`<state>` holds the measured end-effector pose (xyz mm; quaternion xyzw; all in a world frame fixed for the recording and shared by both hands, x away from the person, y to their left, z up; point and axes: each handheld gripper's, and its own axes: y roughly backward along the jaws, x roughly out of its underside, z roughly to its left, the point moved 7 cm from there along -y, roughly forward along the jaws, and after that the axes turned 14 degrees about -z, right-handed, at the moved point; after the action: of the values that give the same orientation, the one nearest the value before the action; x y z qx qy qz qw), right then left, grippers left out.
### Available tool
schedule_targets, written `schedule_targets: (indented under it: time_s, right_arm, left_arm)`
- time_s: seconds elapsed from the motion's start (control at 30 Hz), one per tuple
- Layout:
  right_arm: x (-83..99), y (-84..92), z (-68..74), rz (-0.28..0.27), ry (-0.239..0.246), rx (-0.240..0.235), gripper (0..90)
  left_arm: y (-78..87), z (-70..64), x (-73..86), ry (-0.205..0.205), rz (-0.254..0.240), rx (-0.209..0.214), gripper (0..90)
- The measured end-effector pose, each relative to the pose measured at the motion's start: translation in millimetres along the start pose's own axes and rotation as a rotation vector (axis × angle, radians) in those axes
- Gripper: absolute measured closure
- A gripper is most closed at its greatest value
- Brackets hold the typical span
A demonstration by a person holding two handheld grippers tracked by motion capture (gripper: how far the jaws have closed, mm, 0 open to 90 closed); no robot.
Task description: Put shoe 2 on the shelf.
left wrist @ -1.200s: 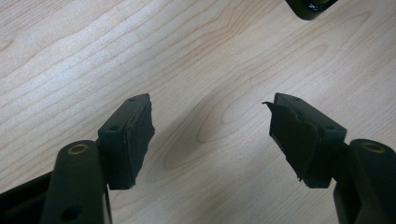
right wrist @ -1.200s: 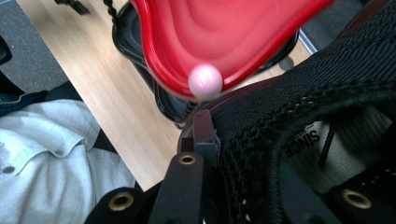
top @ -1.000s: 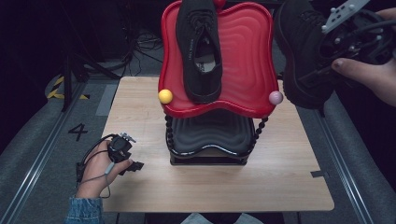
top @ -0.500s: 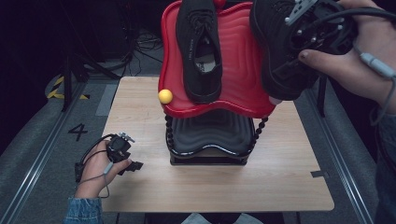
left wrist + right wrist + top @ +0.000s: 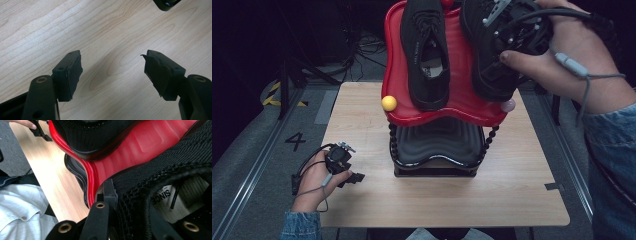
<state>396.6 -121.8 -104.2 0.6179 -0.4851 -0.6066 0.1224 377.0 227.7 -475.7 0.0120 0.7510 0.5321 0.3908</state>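
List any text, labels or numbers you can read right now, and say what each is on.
"4": painted on the floor left of the table.
"SINCE": on the insole label of the held shoe; the smaller line beside it is too blurred to read.
Insole print of the shoe on the red tray: unreadable.

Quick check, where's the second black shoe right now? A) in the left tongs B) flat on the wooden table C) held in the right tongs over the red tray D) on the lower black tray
C: the right tongs are shut on the second black shoe, held above the red tray next to the first shoe; the left tongs are open over bare wood.
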Motion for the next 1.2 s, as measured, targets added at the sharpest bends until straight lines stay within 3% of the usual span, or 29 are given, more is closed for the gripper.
schedule_targets:
  time_s: [0.43,0.9,0.93,1.2]
  right_arm:
    - [-10.2,-28.9,5.8,-0.004,0.037,0.003,86.7]
    - [-6.0,-47.2,9.3,0.017,0.037,-0.031,85.5]
    - [-5.8,-48.4,9.5,0.019,0.037,-0.031,85.4]
    - [-5.3,-52.3,11.7,0.032,0.035,-0.027,84.7]
  left_arm:
    - [0.1,0.3,0.2,0.007,-0.006,0.006,31.1]
    - [-0.8,0.2,0.8,0.008,-0.002,0.01,31.0]
    - [-0.7,1.6,0.7,-0.005,0.001,0.002,31.0]
    - [-0.7,1.6,1.7,0.011,0.005,0.003,30.8]
